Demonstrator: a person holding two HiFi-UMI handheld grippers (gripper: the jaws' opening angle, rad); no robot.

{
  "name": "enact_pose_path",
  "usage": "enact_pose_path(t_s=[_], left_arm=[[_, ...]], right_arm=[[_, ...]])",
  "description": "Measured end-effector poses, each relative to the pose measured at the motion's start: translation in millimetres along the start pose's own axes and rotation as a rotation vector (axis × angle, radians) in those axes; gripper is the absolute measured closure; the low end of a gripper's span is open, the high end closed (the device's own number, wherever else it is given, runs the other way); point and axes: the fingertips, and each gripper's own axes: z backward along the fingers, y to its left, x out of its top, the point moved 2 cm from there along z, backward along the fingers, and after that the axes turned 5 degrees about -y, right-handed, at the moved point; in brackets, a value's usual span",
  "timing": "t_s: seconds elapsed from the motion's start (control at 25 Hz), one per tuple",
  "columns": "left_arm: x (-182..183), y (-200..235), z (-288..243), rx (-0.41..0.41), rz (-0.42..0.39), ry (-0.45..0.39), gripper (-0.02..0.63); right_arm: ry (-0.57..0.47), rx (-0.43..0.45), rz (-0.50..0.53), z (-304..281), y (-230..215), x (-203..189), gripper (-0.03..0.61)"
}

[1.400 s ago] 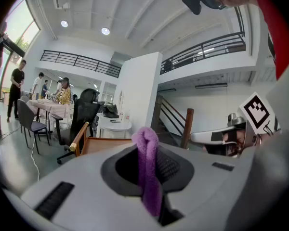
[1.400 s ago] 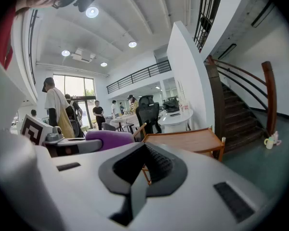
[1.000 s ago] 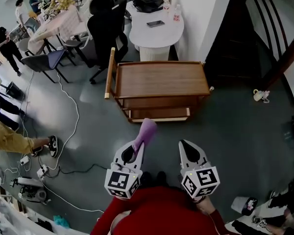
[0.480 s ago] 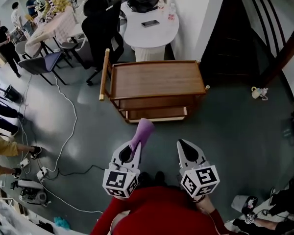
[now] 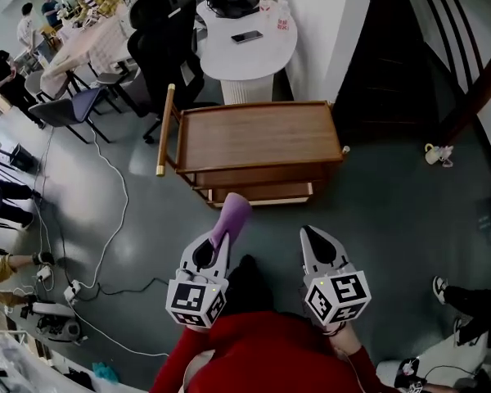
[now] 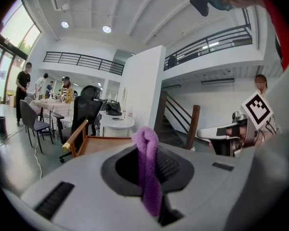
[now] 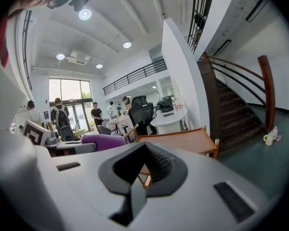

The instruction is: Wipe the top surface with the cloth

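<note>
A wooden cart with a flat brown top stands on the grey floor ahead of me, also seen low in the left gripper view as the cart and in the right gripper view as the cart. My left gripper is held in front of my body, short of the cart, shut on a purple cloth. The cloth sticks up from between its jaws. My right gripper is level with it, shut and empty; the purple cloth shows at its left.
A white rounded table with a phone and bottles stands behind the cart, with black office chairs beside it. A dark staircase rises at the right. Cables lie on the floor at the left. People sit and stand at the far left.
The cart has drawn slightly nearer and shifted left in the head view. Both grippers keep their pose, the left still holding the cloth. A person's shoe has appeared at the lower right.
</note>
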Motion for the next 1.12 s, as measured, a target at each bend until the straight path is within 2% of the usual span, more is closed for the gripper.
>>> enact_pose_path(t_s=[0.24, 0.44, 0.64, 0.88, 1.12], left_arm=[[-3, 21, -67, -0.021, 0.017, 0.027, 0.566], [14, 51, -147, -0.057, 0.013, 0.066, 0.566], [33, 82, -204, -0.08, 0.03, 0.07, 0.566], [40, 93, -244, -0.068, 0.064, 0.102, 0.566], [26, 99, -265, -0.025, 0.121, 0.179, 0.566]], right_arm=[[0.009, -0.034, -0.012, -49, -37, 9, 0.575], [0.001, -0.082, -0.02, -116, -72, 46, 0.575], [0.002, -0.092, -0.048, -174, -86, 72, 0.575], [0.057, -0.083, -0.06, -207, -104, 86, 0.575], [0.136, -0.08, -0.086, -228, -124, 87, 0.575]])
